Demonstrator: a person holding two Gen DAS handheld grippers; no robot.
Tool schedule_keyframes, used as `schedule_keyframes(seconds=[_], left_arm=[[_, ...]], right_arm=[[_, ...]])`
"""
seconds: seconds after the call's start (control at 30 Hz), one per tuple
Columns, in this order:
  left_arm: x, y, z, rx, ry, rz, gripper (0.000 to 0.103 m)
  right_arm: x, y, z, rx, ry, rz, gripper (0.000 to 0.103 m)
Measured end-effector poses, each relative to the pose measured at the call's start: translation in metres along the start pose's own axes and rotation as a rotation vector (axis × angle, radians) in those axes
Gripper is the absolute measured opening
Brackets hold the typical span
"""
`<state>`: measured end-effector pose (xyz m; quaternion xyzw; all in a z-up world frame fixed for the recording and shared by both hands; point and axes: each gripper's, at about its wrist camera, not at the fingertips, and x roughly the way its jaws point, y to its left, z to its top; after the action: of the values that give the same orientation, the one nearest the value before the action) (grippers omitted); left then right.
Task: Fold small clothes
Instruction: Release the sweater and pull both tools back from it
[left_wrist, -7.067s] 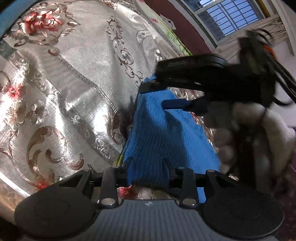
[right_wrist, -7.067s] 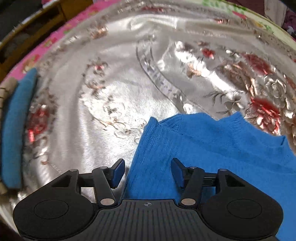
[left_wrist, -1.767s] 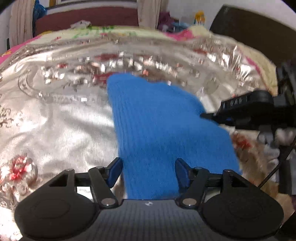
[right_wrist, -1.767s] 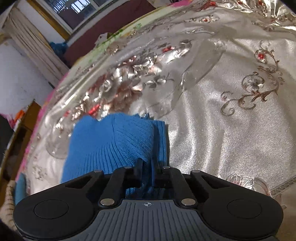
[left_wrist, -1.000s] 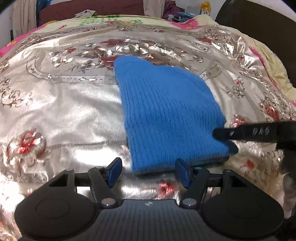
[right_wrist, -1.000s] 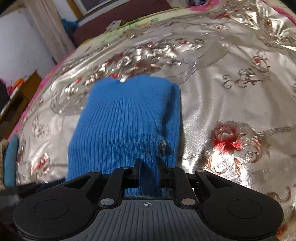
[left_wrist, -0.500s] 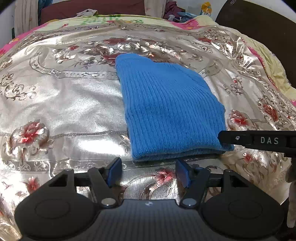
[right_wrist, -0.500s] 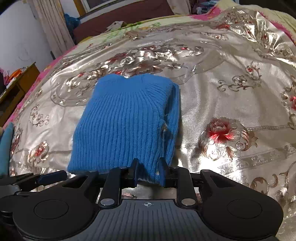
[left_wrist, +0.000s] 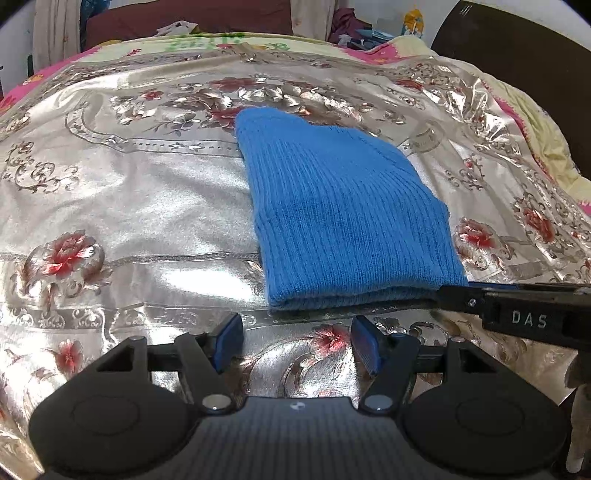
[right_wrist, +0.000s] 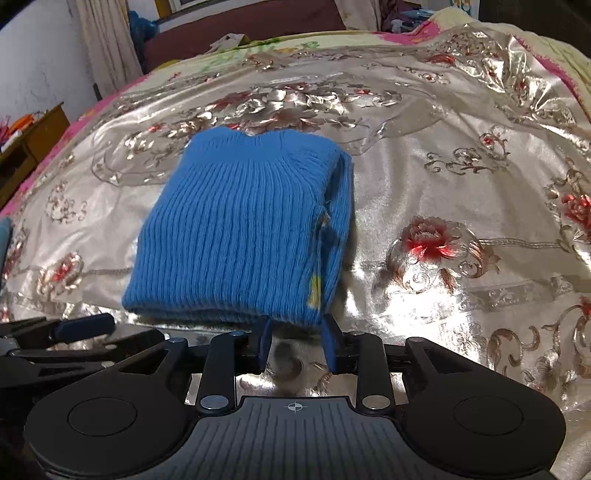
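**Nearly done: sweater folded, grippers letting go**

Nearest, the left gripper (left_wrist: 297, 341) hangs with jaws wide and empty, just short of the sweater (left_wrist: 343, 218). Beside it the right gripper (right_wrist: 295, 345) has its jaws opening, nothing between them, at the sweater's near right corner. Folded into a compact block, the sweater lies mid-bedspread (right_wrist: 461, 177); seemingly only tidying remains. Beyond and on both sides there is open room to the bedspread's edges.

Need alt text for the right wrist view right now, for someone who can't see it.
A folded blue sweater lies flat on a shiny floral bedspread. The right gripper sits at its near edge, jaws opening, nothing between them. The left gripper shows at lower left.
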<state>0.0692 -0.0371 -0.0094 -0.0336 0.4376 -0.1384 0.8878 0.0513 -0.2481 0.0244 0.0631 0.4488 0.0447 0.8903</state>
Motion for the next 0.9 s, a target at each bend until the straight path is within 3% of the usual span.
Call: schedule_keyframes(seconds=[0.6,0.9], left_arm=[[-0.003,-0.002,-0.010,0.010,-0.026,0.003,0.075],[-0.003,-0.006,-0.014,0.031,-0.027,0.008,0.081]], right_arm=[[0.001,0.005,-0.016,-0.024,0.019,-0.052,0.038],[-0.001,0.004,-0.018,-0.014,0.013,-0.078,0.052]])
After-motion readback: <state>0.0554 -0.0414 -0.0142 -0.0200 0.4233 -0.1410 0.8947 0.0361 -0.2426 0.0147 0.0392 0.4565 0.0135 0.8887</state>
